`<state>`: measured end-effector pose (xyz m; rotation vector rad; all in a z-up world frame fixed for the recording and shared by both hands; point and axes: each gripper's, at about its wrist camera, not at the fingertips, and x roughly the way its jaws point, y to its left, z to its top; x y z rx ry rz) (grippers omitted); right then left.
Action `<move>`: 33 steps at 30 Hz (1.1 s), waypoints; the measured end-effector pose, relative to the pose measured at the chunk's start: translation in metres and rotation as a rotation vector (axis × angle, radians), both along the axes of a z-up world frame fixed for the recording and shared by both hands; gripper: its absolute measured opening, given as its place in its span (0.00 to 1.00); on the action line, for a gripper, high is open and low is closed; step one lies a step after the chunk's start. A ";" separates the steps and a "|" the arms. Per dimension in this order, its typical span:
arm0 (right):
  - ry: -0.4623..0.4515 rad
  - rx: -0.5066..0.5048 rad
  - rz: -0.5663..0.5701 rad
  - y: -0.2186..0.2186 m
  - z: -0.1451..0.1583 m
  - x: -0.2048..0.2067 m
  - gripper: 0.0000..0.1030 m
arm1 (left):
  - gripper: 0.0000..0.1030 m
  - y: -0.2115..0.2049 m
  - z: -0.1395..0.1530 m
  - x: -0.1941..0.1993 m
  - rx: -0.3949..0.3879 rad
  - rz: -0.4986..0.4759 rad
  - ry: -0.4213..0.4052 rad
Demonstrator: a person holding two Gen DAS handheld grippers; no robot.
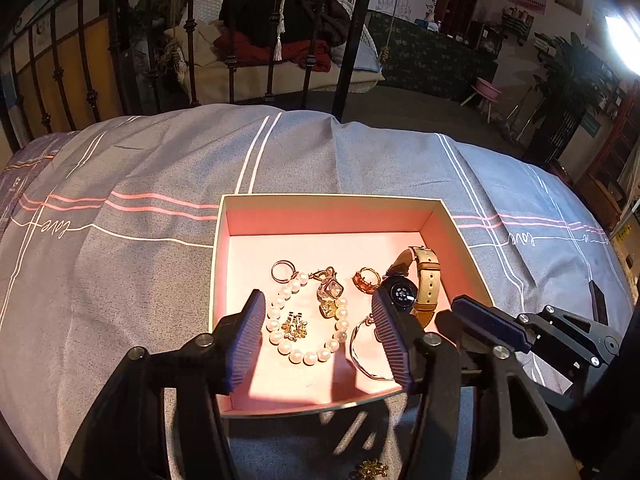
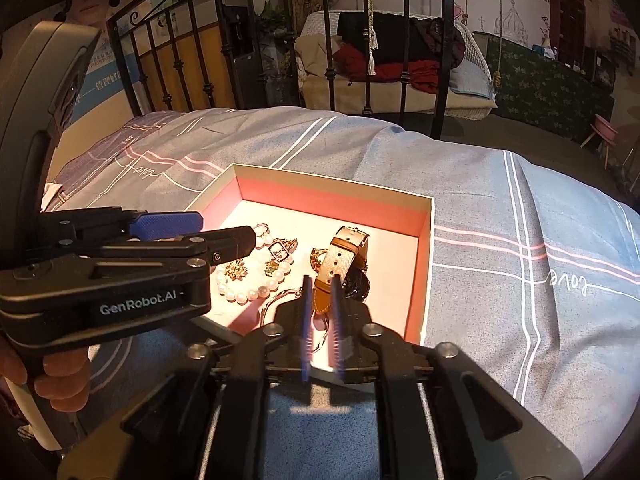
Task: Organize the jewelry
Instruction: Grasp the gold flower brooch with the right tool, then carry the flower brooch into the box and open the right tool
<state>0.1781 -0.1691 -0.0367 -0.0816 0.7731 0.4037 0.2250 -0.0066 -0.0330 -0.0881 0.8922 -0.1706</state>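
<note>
A pink-lined box (image 1: pixel 320 216) (image 2: pixel 424 264) lies on the grey bedspread. In it are a pearl bracelet (image 1: pixel 310 356) (image 2: pixel 240 296), a tan-strap watch (image 1: pixel 426 280) (image 2: pixel 340 256), two rings (image 1: pixel 282 270) (image 1: pixel 366 278), a gold brooch (image 1: pixel 294 328), a square charm (image 1: pixel 332 290) and a thin bangle (image 1: pixel 360 356). My left gripper (image 1: pixel 320 340) is open above the box's near half, over the pearls. My right gripper (image 2: pixel 320 320) has its jaws nearly together, a narrow gap between them, empty, at the box's near edge by the watch strap. A gold brooch (image 1: pixel 370 470) lies on the bedspread before the box.
The bedspread (image 1: pixel 140 280) covers the whole bed, with a black iron bed frame (image 1: pixel 352 40) at its far edge. Beyond are a wicker swing with clothes (image 2: pixel 400 60) and a pink stool (image 1: pixel 486 92).
</note>
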 end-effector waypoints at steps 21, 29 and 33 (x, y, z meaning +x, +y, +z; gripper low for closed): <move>0.149 -0.069 0.199 0.045 -0.046 -0.058 0.41 | 0.54 0.036 -0.042 -0.088 0.028 0.012 0.068; 0.113 -0.041 0.198 0.036 -0.040 -0.066 0.18 | 0.12 0.028 -0.045 -0.084 0.047 -0.017 0.079; 0.112 -0.018 0.184 0.029 -0.036 -0.070 0.18 | 0.06 0.018 -0.042 -0.089 0.061 -0.053 0.065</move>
